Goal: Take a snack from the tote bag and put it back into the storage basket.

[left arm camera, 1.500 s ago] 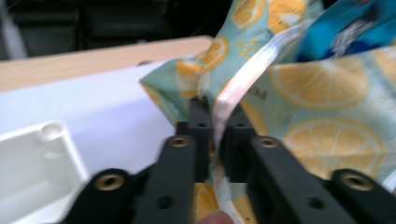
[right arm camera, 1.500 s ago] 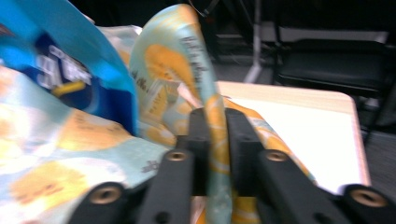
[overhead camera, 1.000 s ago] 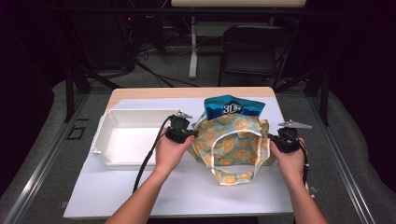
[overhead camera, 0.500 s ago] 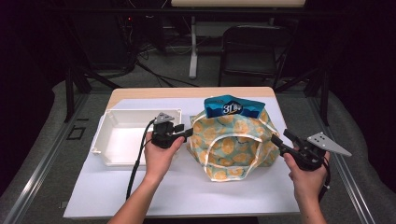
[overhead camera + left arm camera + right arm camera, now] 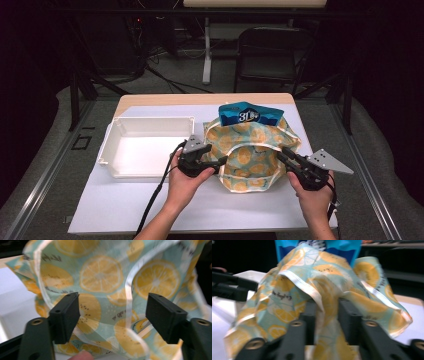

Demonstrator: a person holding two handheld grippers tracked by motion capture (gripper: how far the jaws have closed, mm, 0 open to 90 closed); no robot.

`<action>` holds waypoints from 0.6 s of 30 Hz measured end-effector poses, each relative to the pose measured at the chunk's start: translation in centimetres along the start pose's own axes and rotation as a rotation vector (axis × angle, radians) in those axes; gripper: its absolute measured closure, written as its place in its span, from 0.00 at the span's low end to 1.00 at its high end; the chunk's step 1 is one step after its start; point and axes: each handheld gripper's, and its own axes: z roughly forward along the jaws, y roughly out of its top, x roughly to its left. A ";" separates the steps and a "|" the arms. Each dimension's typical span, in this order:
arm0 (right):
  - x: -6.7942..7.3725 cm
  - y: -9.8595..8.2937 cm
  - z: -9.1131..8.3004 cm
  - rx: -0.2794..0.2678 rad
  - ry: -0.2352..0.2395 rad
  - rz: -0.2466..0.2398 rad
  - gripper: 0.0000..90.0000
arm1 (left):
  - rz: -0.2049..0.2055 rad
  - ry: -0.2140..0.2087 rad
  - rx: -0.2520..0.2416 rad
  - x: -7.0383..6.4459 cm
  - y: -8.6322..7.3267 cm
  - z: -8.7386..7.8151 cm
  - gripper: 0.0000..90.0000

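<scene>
While the right gripper [image 5: 284, 154] pinches the bag's [image 5: 252, 152] right edge, the left gripper [image 5: 220, 161] sits at its left edge with nothing caught.

- Right gripper view: jaws close together, a fold of lemon-print cloth [image 5: 322, 305] clamped between them. Grip is on the white-trimmed rim.
- Left gripper view: jaws wide apart, cloth [image 5: 105, 290] spans the gap behind them. Can't tell if either pad touches it; no pinch.
- Bag sits mid-table, right of the white bin [image 5: 145, 147], just beside the bin's right wall. Mouth faces the person, rim slumped and creased.
- Blue packet [image 5: 248, 116] stands upright at the far end of the bag, top sticking out above the cloth. It also shows at the top of the right gripper view [image 5: 344, 250].
- Bin is open-topped and lies left of the bag on the table [image 5: 125, 205].
- Left hand [image 5: 185, 182] holds its gripper between bin and bag, cable trailing toward the near edge. Right hand [image 5: 312, 197] holds its gripper at the bag's right side, angled inward, grey plate on top.
- Both grippers are low, near table level, on opposite sides of the bag mouth.
</scene>
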 end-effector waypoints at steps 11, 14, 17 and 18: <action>1.0 -0.8 0.4 0.041 0.042 -0.055 1.00 | -0.006 0.150 0.061 -0.4 -0.9 2.3 0.58; 1.1 -1.5 0.8 0.081 0.046 -0.055 1.00 | 0.000 0.119 0.069 -0.2 -1.2 1.9 0.86; 1.0 -2.3 1.7 0.139 0.044 -0.047 1.00 | 0.019 0.079 0.111 -0.1 -2.1 2.0 0.99; 1.1 -2.4 2.0 0.153 0.040 -0.043 1.00 | 0.016 0.072 0.109 -0.1 -2.3 2.0 0.99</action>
